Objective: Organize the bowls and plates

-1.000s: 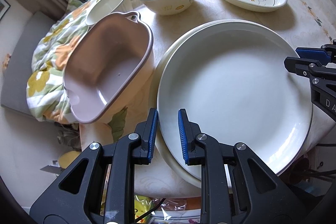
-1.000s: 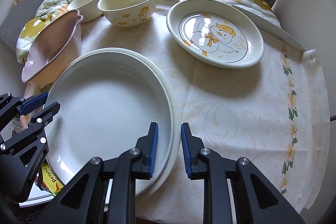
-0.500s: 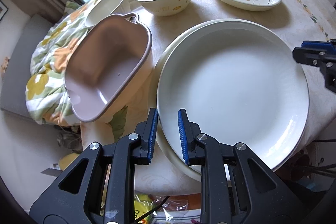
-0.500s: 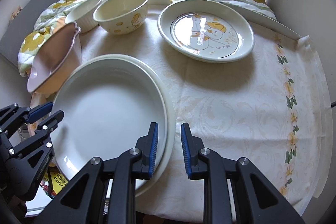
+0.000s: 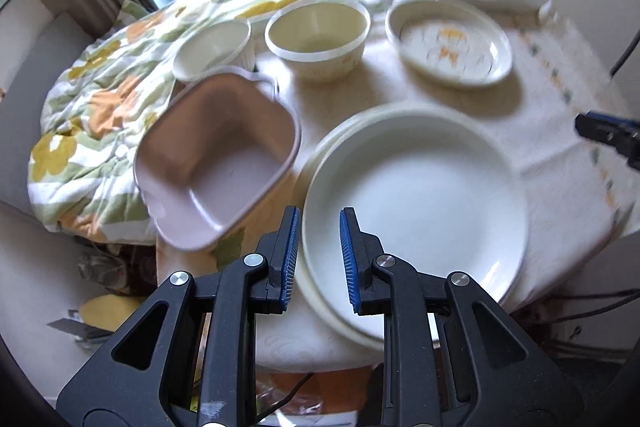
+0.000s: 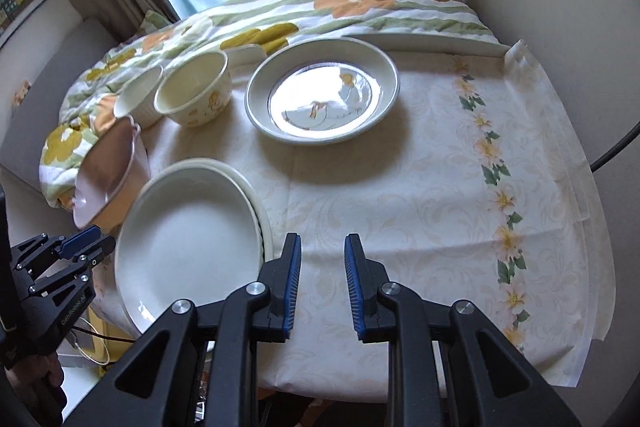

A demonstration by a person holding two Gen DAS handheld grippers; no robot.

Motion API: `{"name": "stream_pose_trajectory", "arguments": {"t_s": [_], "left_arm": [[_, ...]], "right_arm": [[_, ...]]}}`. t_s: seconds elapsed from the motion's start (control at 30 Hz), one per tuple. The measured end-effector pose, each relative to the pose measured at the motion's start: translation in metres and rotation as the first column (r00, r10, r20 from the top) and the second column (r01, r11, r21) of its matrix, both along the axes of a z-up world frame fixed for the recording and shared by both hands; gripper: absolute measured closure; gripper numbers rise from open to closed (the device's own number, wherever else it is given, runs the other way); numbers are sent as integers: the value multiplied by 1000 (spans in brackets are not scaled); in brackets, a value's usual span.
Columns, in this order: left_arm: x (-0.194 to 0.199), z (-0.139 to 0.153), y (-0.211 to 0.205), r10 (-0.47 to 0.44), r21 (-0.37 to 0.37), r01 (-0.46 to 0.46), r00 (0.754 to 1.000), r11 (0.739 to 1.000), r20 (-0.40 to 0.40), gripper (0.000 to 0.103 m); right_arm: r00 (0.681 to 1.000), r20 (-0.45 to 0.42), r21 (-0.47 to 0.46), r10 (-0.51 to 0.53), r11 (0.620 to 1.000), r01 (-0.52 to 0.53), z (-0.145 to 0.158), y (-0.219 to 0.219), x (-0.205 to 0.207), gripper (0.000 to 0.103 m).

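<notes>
The large white plate (image 5: 416,199) lay on top of a second, cream-coloured plate (image 6: 262,215) at the near left edge of the counter (image 6: 400,195), both overhanging that edge a little. Just beside them, at the left edge, a pink handled dish (image 5: 216,163) sat tilted, its rim leaning toward the plates. Toward the far edge stood a small white ribbed bowl (image 5: 212,49), a cream bowl with a duck print (image 6: 194,95) next to it, and, to the right of those, a shallow plate with a duck picture (image 6: 322,95), standing apart from the stack. A floral quilt (image 6: 280,15) was bunched along the far and left sides of the counter. The left gripper (image 5: 318,251) hovered over the near rim of the white plate, its jaws only slightly parted and having just been opening a little, with nothing pinched between them. The right gripper (image 6: 322,283) hung above bare tablecloth (image 6: 440,167) just to the right of the plates, its jaws likewise narrowly parted and holding nothing. Both left-wrist details were softened by blur.
</notes>
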State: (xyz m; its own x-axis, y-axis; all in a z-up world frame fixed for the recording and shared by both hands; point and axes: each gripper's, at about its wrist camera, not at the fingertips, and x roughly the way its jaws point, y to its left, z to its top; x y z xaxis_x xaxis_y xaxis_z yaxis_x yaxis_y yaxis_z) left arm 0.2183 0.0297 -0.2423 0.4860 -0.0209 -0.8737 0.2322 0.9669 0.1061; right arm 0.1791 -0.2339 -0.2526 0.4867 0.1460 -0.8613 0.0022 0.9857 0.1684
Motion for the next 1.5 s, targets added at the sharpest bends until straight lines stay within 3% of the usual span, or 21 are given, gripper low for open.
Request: {"name": "stream_pose_trajectory", "arguments": {"t_s": [0.03,0.07,0.1,0.13,0.2,0.23,0.47,0.6,0.7,0.73,0.93,1.1,1.33,1.5], "left_arm": [[3,10,-2,4,-25,-4,1000,1000,21,71],[7,22,-5,9,-51,-7,999,999,52,44],[10,32,-9,17,-69,-11,996,998,85,25],[13,41,-13,23,-82,-13,993,997,120,0],[22,56,-25,18,-110,1,984,994,175,0],[31,59,-33,15,-119,5,986,993,166,0],[102,29,-77,90,-234,-87,996,968,-1,1],[134,-7,-99,155,-249,-174,984,953,-91,2],[151,-33,-111,193,-238,-224,970,945,-148,11],[154,-41,-113,205,-233,-240,965,943,-165,17],[175,-79,-115,265,-225,-322,931,920,-251,41],[184,-96,-122,279,-208,-343,917,916,-283,62],[184,-96,-111,325,-232,-392,904,891,-280,76],[185,-95,-106,344,-235,-411,896,881,-280,83]], "right_arm": [[1000,20,19,8,1000,-9,7,-6,5,83],[999,37,37,19,999,-21,13,-11,10,83],[998,47,49,30,998,-32,19,-16,16,80],[998,57,53,37,998,-40,24,-20,23,74],[994,96,52,56,997,-61,35,-31,39,22],[991,117,54,66,996,-73,39,-36,46,16],[981,62,-10,186,983,-186,28,-75,120,16],[960,-4,49,281,959,-280,-2,-88,160,16],[940,-46,99,338,938,-333,-31,-92,183,16],[935,-51,110,350,933,-343,-37,-93,188,17],[898,-90,176,431,894,-412,-72,-91,217,46],[883,-92,213,460,875,-434,-83,-91,228,70],[862,-90,248,499,850,-465,-88,-86,239,87],[856,-91,244,509,845,-476,-90,-86,240,88]]}}
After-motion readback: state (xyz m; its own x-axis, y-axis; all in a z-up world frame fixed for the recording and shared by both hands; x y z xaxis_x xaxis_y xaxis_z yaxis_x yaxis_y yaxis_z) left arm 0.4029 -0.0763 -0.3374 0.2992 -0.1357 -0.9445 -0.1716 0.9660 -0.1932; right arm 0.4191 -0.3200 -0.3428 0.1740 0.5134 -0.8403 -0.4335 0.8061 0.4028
